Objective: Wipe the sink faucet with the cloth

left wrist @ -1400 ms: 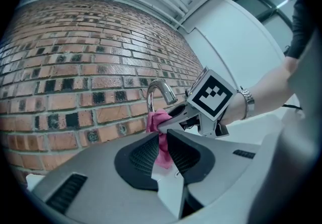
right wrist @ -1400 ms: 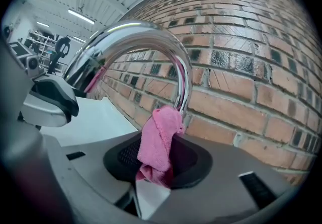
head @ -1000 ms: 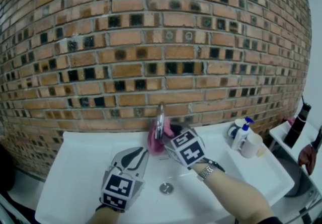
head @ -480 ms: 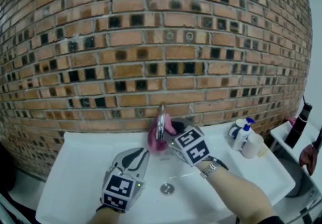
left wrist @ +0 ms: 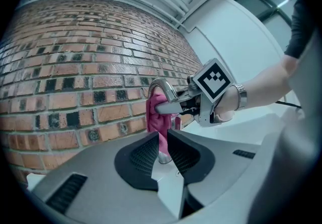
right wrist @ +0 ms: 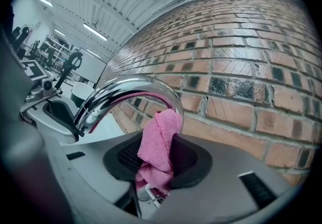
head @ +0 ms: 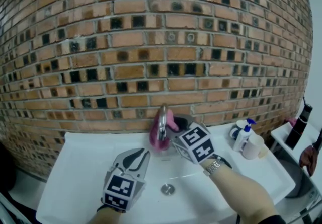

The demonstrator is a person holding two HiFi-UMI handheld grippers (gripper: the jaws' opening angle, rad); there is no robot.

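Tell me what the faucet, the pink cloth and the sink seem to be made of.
Faucet: probably chromed metal, polished; it mirrors the bricks and a pink streak of the cloth.
Pink cloth: likely microfibre or terry, matte; a fuzzy nap and soft folds show.
Sink: smooth, slightly glossy white, perhaps ceramic; the look leaves it open.

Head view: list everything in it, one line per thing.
brick wall: one, red-brown, behind the sink
sink: one, white, below the wall
faucet: one, chrome, at the sink's back edge
drain: one, metal, basin floor
cloth: one, pink, against the faucet
spray bottle: one, white with blue head, sink's right ledge
container: one, pale, beside the spray bottle
dark bottle: one, black, far right
left hand-held gripper: one, grey, shut and empty, over the basin
right hand-held gripper: one, grey, shut on the cloth at the faucet
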